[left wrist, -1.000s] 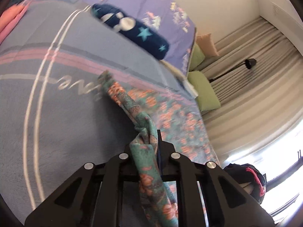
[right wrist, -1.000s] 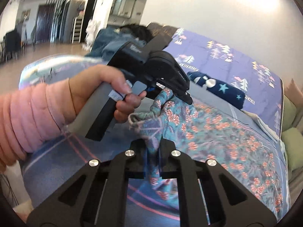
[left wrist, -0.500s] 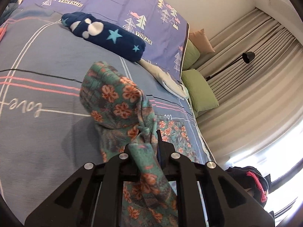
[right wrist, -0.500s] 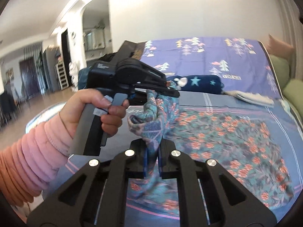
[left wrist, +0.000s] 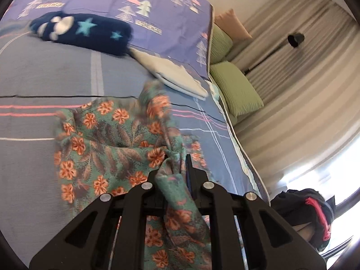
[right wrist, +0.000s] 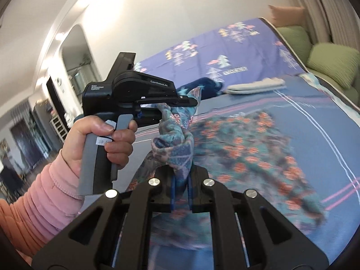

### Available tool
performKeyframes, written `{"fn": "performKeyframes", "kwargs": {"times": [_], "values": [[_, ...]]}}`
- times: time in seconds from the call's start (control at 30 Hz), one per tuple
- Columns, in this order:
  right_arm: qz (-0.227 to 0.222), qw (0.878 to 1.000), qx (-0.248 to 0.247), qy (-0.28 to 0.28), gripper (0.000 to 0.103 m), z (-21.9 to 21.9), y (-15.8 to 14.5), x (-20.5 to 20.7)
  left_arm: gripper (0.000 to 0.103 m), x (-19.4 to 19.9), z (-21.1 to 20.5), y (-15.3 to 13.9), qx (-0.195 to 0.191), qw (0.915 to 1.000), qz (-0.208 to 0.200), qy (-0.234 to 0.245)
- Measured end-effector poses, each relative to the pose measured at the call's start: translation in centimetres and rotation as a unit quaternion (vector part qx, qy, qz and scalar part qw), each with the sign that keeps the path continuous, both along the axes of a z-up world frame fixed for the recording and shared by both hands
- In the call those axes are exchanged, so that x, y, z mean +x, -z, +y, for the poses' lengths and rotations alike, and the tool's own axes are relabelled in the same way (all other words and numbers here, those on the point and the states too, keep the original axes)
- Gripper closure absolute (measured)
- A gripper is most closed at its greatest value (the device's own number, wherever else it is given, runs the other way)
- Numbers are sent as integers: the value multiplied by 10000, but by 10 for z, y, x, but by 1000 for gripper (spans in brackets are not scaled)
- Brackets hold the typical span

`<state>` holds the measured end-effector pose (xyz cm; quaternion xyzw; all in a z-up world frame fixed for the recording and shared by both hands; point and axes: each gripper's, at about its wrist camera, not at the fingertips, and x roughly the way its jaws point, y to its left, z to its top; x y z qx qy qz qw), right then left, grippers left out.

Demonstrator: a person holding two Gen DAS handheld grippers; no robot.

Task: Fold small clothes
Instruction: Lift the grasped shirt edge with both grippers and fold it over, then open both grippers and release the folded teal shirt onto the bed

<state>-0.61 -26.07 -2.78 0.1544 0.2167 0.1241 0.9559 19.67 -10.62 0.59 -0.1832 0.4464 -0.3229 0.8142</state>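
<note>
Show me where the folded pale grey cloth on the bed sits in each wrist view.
Left wrist: folded grey cloth upper centre, right of the navy star blanket.
Right wrist: folded grey cloth upper right, right of the same blanket.
Shared landmark: green cushion.

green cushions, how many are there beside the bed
2: one green cushion further back against the curtain, under a peach one, and a second green cushion nearer, by the bed's edge. More could be hidden behind the bed.

Left wrist view: close over bed [left wrist: 45, 157], facing down toward curtains [left wrist: 292, 90], green cushions [left wrist: 236, 87]. Right wrist view: lower, more level, facing left claw [right wrist: 191, 102], wall. Both share floral garment [left wrist: 108, 148], purple headboard cover [right wrist: 225, 51], cushions.
</note>
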Motion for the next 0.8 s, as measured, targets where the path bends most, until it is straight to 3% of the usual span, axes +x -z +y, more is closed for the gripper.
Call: {"fn": "performKeyframes", "kwargs": {"times": [0.23, 0.4, 0.67, 0.73, 0.8], "values": [[214, 9969, 481, 583, 95, -61, 16, -12, 91, 6, -75, 9, 256, 9987, 54, 435], [401, 9928, 741, 856, 95, -90, 27, -19, 91, 0, -120, 17, 729, 9949, -110, 682], [572, 9907, 952, 788, 95, -104, 37, -29, 90, -11, -145, 27, 1090, 9897, -184, 905], [593, 9909, 945, 758, 95, -104, 39, -32, 85, -14, -153, 30, 1213, 9880, -196, 938], [702, 9896, 998, 757, 95, -106, 43, -32, 55, -16, -156, 33, 1277, 9870, -143, 960]]}}
